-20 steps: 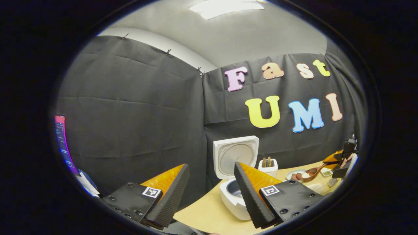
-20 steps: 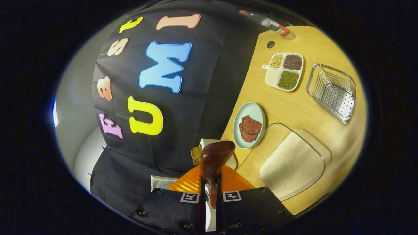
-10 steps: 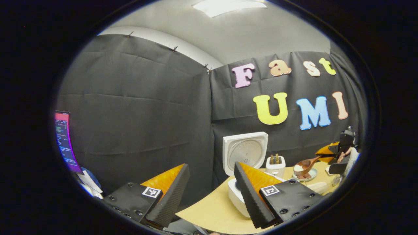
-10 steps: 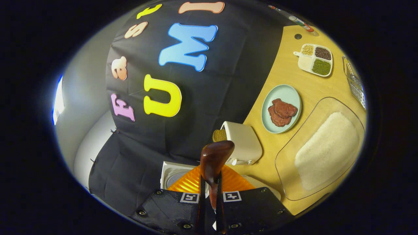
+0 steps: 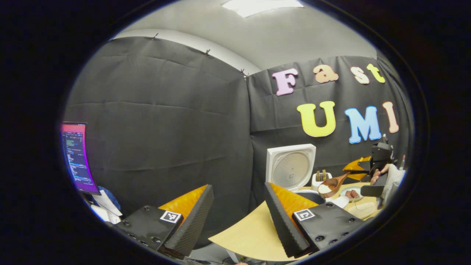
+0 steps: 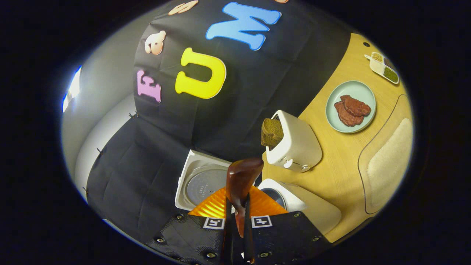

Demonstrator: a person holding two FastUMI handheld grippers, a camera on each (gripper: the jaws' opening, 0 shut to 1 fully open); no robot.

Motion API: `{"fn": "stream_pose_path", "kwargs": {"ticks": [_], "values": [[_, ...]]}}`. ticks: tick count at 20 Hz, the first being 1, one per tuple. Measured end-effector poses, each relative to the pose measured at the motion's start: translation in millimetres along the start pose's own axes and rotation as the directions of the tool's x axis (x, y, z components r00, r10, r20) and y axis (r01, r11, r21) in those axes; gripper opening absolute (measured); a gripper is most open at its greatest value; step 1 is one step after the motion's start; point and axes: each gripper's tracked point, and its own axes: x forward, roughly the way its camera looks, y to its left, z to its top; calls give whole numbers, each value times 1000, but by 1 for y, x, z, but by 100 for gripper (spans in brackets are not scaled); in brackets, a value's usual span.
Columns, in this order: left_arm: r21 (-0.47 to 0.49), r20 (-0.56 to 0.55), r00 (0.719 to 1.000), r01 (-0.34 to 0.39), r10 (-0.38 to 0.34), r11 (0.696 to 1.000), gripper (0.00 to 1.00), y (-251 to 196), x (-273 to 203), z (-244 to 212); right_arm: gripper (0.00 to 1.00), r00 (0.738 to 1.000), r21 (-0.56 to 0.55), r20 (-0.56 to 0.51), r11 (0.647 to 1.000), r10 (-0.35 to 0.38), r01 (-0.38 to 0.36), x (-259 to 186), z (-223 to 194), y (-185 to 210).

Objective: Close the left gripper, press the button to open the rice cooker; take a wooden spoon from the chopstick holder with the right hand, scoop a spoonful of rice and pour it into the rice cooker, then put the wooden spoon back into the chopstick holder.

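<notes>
My right gripper (image 6: 237, 221) pinches the rice-laden brown wooden spoon (image 5: 331, 185) just above the open white rice cooker (image 6: 283, 197); my left gripper (image 5: 237, 221) stands spread, well apart.

A white rice cooker (image 6: 290, 198) stands open, its lid (image 5: 290, 165) white around a grey metallic disc, on a pale yellow wood-grain table (image 6: 342, 162). The wooden spoon (image 6: 241, 180) gleams dark reddish-brown — in the left gripper view its bowl carries white rice (image 5: 324, 188). A cream-white chopstick holder (image 6: 296, 145) holds olive-brown pieces. Reddish-brown slices lie on a pale mint-green plate (image 6: 351, 88) — beside it, a clear tray (image 6: 386, 162) of white rice. A monitor (image 5: 75, 156) glows magenta and purple.
</notes>
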Motion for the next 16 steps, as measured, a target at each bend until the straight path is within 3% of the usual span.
{"fn": "stream_pose_path", "kwargs": {"ticks": [3,4,8,11,14,15,16], "values": [[-7,-12,999,-33,32,999,92,16,-2,-6,12,999,-74,-33,997,-4,1,21,-18,9],[-9,-16,999,-42,42,999,99,21,-3,-8,12,999,-94,-45,996,-5,1,26,-25,12],[-23,-39,996,-83,82,996,92,37,-6,-20,12,995,-216,-95,976,-43,22,57,-49,18],[-29,-54,993,-104,103,994,92,45,-5,-25,12,988,-347,-131,937,-85,35,74,-66,18],[-36,-64,991,-121,118,992,99,51,-1,-32,12,982,-460,-146,887,-120,40,81,-78,17],[-37,-65,990,-125,122,991,99,51,-1,-31,12,979,-491,-153,870,-135,43,82,-81,17],[-39,-65,990,-128,125,991,92,52,-1,-32,12,975,-517,-163,855,-150,45,84,-84,15]]}}
